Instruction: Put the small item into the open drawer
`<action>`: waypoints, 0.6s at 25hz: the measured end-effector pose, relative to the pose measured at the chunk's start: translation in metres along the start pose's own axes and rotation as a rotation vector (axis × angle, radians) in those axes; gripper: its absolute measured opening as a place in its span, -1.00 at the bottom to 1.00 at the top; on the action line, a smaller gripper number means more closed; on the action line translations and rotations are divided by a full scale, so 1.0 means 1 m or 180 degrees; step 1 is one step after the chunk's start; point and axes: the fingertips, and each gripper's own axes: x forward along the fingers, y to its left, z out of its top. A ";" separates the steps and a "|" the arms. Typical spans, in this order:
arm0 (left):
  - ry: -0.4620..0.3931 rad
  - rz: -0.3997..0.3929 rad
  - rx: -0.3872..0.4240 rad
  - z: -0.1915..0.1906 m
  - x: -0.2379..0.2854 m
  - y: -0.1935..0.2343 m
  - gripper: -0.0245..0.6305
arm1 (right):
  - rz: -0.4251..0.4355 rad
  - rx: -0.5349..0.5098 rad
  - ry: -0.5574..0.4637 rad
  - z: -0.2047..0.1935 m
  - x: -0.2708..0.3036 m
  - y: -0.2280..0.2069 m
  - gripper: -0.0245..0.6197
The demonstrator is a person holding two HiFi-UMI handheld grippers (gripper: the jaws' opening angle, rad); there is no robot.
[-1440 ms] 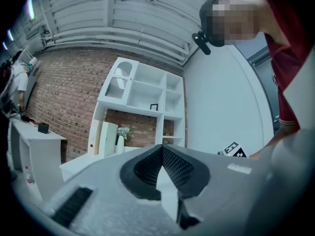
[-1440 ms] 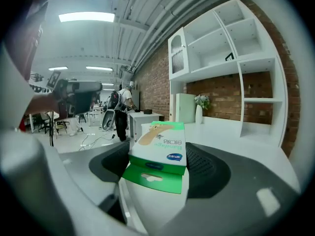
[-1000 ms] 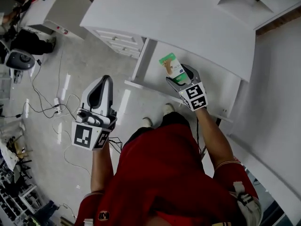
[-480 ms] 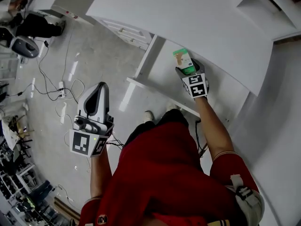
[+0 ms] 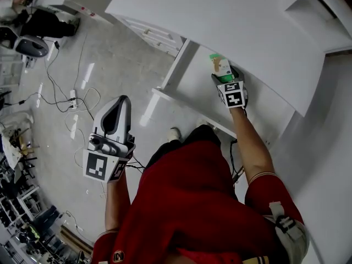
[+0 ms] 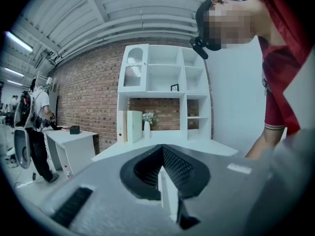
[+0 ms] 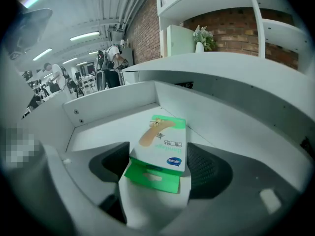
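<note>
A small green and white plaster box (image 5: pixel 219 65) is clamped between the jaws of my right gripper (image 5: pixel 224 77), which is shut on it. The box hangs over the inside of the open white drawer (image 5: pixel 190 84) under the desk top. In the right gripper view the box (image 7: pixel 162 141) stands tilted in the right gripper (image 7: pixel 158 173), with the drawer floor (image 7: pixel 103 129) and its back wall just beyond. My left gripper (image 5: pixel 117 108) is shut and empty, held over the floor left of the drawer. The left gripper (image 6: pixel 162 170) points up toward a shelf unit.
The white desk top (image 5: pixel 236 21) overhangs the drawer's far part. A white cabinet with small drawers (image 5: pixel 151 34) stands to the left. Cables (image 5: pixel 66 100) trail over the floor, with a chair base (image 5: pixel 27 45) at far left. A white shelf unit (image 6: pixel 162 92) stands on the desk.
My right gripper has carried the box forward and to the right, further over the drawer and nearer the desk top's edge. The left gripper has barely shifted.
</note>
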 end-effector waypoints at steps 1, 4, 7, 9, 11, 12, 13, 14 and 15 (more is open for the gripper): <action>-0.0007 -0.0009 -0.0001 0.000 0.000 0.000 -0.92 | 0.0003 0.0000 0.0024 -0.001 0.000 0.000 0.22; -0.0050 -0.0051 -0.0006 0.000 0.000 0.000 -0.92 | -0.0015 -0.0074 0.0042 0.000 -0.006 0.000 0.26; -0.0104 -0.0118 -0.0017 0.002 -0.002 -0.002 -0.92 | -0.0033 -0.0252 0.0033 0.008 -0.018 0.003 0.24; -0.0148 -0.0184 -0.0030 0.001 -0.006 -0.003 -0.92 | -0.0018 -0.0321 0.0054 0.011 -0.029 0.009 0.17; -0.0202 -0.0261 -0.0056 0.001 -0.009 -0.005 -0.92 | -0.0026 -0.0425 0.0039 0.017 -0.043 0.015 0.08; -0.0223 -0.0303 -0.0062 0.001 -0.010 -0.007 -0.92 | -0.0039 -0.0499 0.0017 0.021 -0.051 0.018 0.00; -0.0241 -0.0349 -0.0064 0.001 -0.011 -0.010 -0.92 | -0.0057 -0.0584 -0.0010 0.026 -0.060 0.021 -0.09; -0.0259 -0.0398 -0.0066 0.001 -0.012 -0.013 -0.92 | -0.0080 -0.0672 -0.0044 0.032 -0.070 0.024 -0.18; -0.0278 -0.0448 -0.0068 0.000 -0.013 -0.016 -0.92 | -0.0109 -0.0749 -0.0092 0.039 -0.081 0.028 -0.26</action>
